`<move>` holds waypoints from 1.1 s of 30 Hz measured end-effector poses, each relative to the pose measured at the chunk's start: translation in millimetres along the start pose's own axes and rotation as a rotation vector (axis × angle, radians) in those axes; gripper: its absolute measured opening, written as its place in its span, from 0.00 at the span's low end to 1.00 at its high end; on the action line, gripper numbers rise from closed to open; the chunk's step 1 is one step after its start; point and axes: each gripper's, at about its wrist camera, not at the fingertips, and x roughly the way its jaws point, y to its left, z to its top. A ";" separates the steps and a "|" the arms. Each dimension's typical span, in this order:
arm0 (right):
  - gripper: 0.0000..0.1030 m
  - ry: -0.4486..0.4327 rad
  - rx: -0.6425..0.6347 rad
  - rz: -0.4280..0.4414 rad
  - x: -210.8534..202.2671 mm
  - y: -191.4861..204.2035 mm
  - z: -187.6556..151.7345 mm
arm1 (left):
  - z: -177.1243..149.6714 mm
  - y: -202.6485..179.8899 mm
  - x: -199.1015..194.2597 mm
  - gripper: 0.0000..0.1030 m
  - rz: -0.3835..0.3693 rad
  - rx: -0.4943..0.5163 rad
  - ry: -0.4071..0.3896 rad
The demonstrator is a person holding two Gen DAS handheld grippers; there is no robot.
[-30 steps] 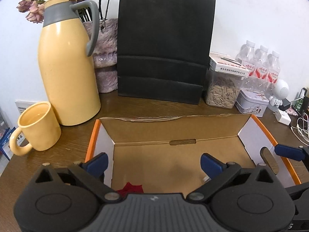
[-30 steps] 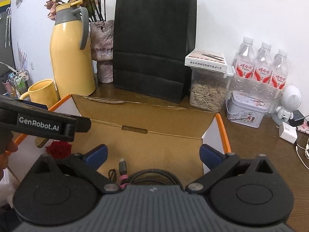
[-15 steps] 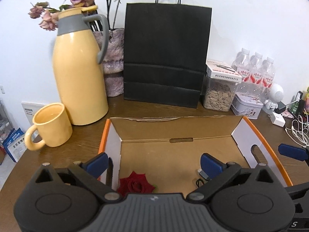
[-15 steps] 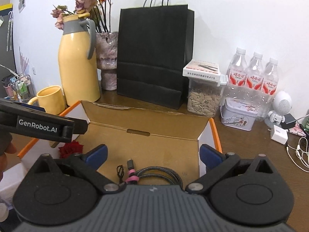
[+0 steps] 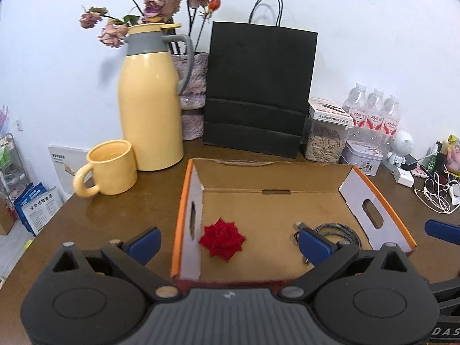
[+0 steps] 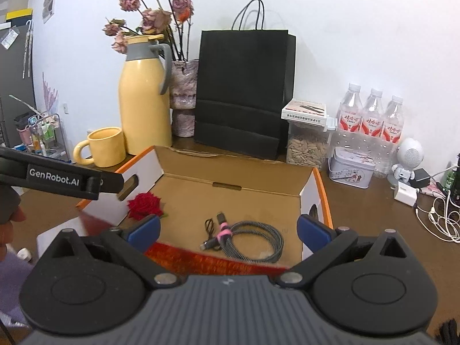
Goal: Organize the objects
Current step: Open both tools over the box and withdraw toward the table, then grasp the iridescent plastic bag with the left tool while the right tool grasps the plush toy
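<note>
A red fabric rose (image 5: 222, 240) lies bloom-up at the left of the cardboard box (image 5: 276, 178); a coiled braided cable (image 6: 253, 237), bound by a pink tie, lies at the right, plug ends pointing to the back wall. Left gripper (image 5: 230, 243) and right gripper (image 6: 228, 230) are both spread wide, holding nothing. The matte box sits on the brown table (image 5: 115, 215).
</note>
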 end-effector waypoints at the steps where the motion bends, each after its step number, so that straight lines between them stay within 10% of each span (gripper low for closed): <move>1: 1.00 -0.004 -0.002 -0.001 -4.6 2.2 -2.4 | -3.5 2.4 -4.6 0.99 0.003 -0.002 -0.001; 33: 1.00 -0.041 -0.047 -0.053 -103.8 24.4 -122.2 | -145.6 114.3 -111.1 1.00 0.118 -0.060 -0.078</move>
